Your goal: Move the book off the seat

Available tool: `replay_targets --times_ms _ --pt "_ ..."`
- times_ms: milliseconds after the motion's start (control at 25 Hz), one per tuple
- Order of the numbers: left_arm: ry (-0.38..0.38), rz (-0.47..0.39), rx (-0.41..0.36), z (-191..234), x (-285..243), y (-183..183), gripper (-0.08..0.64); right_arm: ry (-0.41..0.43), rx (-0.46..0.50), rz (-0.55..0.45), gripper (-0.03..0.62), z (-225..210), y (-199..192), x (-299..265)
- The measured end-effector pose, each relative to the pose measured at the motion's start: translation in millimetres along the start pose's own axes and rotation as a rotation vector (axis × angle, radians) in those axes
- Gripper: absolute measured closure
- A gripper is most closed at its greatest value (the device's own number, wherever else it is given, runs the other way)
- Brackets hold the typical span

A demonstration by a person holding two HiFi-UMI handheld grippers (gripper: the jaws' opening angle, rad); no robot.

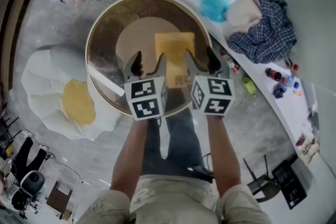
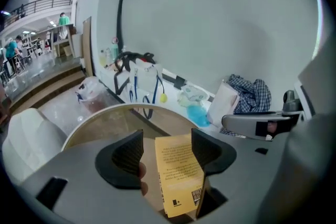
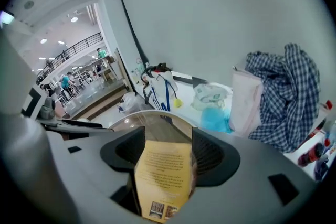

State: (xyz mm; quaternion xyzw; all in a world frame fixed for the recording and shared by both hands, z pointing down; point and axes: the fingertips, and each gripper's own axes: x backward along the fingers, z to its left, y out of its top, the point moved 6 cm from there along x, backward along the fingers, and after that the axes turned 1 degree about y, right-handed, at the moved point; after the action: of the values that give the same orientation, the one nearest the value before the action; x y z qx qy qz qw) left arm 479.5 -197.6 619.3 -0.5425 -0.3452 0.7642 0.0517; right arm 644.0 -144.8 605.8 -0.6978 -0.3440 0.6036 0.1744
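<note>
A yellow book (image 1: 175,49) lies flat on the beige pad (image 1: 135,42) in the middle of a round bowl-shaped seat (image 1: 103,22). My left gripper (image 1: 150,59) hangs over the book's left edge with its jaws wide apart. My right gripper (image 1: 199,55) stands open over the book's right edge. In the left gripper view the book (image 2: 177,173) shows between the jaws, close against the right one, under the gripper (image 2: 167,150). The right gripper view has the book (image 3: 160,178) filling most of the gap of that gripper (image 3: 161,148). Neither gripper is pressed on it.
A white beanbag (image 1: 47,78) with a yellow cushion (image 1: 77,101) lies left of the seat. A curved white counter (image 1: 294,113) runs along the right, carrying a checked shirt (image 1: 265,34), a blue cloth (image 1: 214,6) and small bottles. The person's legs (image 1: 173,139) stand right at the seat's near rim.
</note>
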Motion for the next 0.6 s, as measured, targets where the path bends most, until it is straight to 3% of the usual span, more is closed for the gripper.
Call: replay_targets --times_ms 360,600 --pt "-0.02 -0.222 -0.058 -6 100 96 0.265 0.008 0.005 -0.235 0.308 44 115 98" --pt "-0.028 -0.367 -0.101 -11 179 153 0.265 0.006 0.071 -0.398 0.308 79 183 176"
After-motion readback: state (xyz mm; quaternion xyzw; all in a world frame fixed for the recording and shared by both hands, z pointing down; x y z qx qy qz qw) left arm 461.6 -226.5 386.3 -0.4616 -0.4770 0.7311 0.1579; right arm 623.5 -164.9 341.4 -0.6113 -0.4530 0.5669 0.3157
